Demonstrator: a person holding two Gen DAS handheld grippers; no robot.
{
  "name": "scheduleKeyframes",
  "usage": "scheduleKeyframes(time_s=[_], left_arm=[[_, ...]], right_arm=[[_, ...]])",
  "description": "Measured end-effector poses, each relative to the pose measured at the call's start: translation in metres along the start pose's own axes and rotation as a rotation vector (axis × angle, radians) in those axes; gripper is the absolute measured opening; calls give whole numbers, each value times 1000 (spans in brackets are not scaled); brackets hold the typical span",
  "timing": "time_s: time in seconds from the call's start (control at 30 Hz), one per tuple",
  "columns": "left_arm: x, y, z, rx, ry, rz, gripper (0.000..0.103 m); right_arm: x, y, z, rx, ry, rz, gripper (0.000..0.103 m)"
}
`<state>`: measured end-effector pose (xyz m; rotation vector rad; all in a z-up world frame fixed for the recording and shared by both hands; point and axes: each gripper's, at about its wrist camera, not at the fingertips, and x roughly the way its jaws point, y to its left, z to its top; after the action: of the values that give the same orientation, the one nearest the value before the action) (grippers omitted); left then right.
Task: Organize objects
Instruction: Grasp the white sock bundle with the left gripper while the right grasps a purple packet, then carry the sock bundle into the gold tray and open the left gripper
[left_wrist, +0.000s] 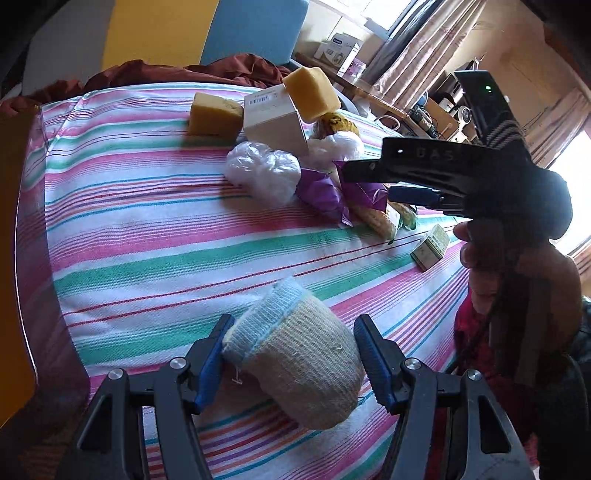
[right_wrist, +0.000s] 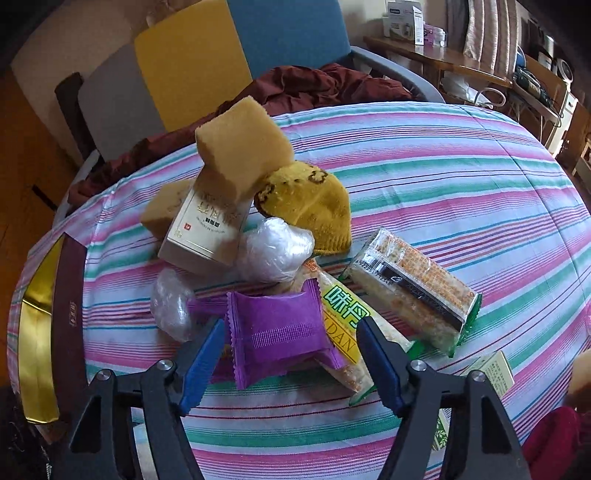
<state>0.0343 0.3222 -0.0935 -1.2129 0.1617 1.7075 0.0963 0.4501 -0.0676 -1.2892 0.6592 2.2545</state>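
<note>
My left gripper (left_wrist: 295, 350) is shut on a rolled cream knit sock with a pale blue cuff (left_wrist: 299, 362), its blue pads pressing on both sides just above the striped cloth (left_wrist: 147, 229). A purple snack packet (right_wrist: 280, 332) lies between the fingers of my right gripper (right_wrist: 291, 354), which stands open; a gap shows at the right pad (right_wrist: 376, 362). From the left wrist view, the right gripper (left_wrist: 369, 184) hovers over the purple packets (left_wrist: 321, 192) in a person's hand (left_wrist: 480, 251).
A pile lies behind the purple packet: two yellow sponges (right_wrist: 240, 155), a white box (right_wrist: 203, 229), crumpled plastic bags (right_wrist: 273, 247), a yellow knit sock (right_wrist: 314, 206) and cracker packets (right_wrist: 417, 288). A small green box (left_wrist: 430, 247) lies apart. A gold and maroon box (right_wrist: 48, 325) lines the left edge.
</note>
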Motion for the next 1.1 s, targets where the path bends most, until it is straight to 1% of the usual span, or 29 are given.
scheduleKeyframes(time_s=[0.07, 0.1, 0.13, 0.2, 0.3, 0.43, 0.5, 0.57, 0.63, 0.73, 0.8, 0.97, 1.03, 1.1], left_arm=[[0, 0, -1, 3, -6, 1, 67], [0, 1, -1, 5, -7, 0, 67], [0, 1, -2, 6, -9, 1, 67], [-1, 1, -2, 10, -13, 1, 67], [-3, 0, -3, 13, -16, 10, 65], [-12, -6, -3, 40, -29, 48, 62], [-20, -8, -3, 47, -45, 54, 58], [-32, -10, -3, 60, -73, 69, 58], [-45, -10, -2, 62, -104, 89, 58], [-66, -4, -2, 60, -149, 117, 58], [-78, 6, -2, 45, -170, 131, 58], [-115, 39, -8, -27, -232, 201, 58], [-135, 59, -11, -62, -262, 242, 58], [-149, 79, -16, -95, -275, 296, 58]], right_arm=[[3, 1, -1, -12, 12, -3, 62], [4, 1, -2, -20, 15, -9, 56], [4, 2, -3, -32, 19, -13, 55], [3, 3, -4, -45, 13, -29, 47], [-2, -4, -5, -28, -3, -26, 44], [-14, -19, -3, 35, -56, -14, 43], [-20, -22, -2, 48, -76, 38, 43], [-24, -12, -1, 18, -100, 86, 43], [-26, 7, 2, -40, -115, 112, 43], [-29, 21, -2, -107, -126, 139, 43], [-30, 28, -2, -132, -129, 153, 43], [-28, 30, -8, -158, -115, 132, 43], [-26, 31, -8, -163, -106, 120, 43], [-25, 31, -9, -166, -103, 108, 43]])
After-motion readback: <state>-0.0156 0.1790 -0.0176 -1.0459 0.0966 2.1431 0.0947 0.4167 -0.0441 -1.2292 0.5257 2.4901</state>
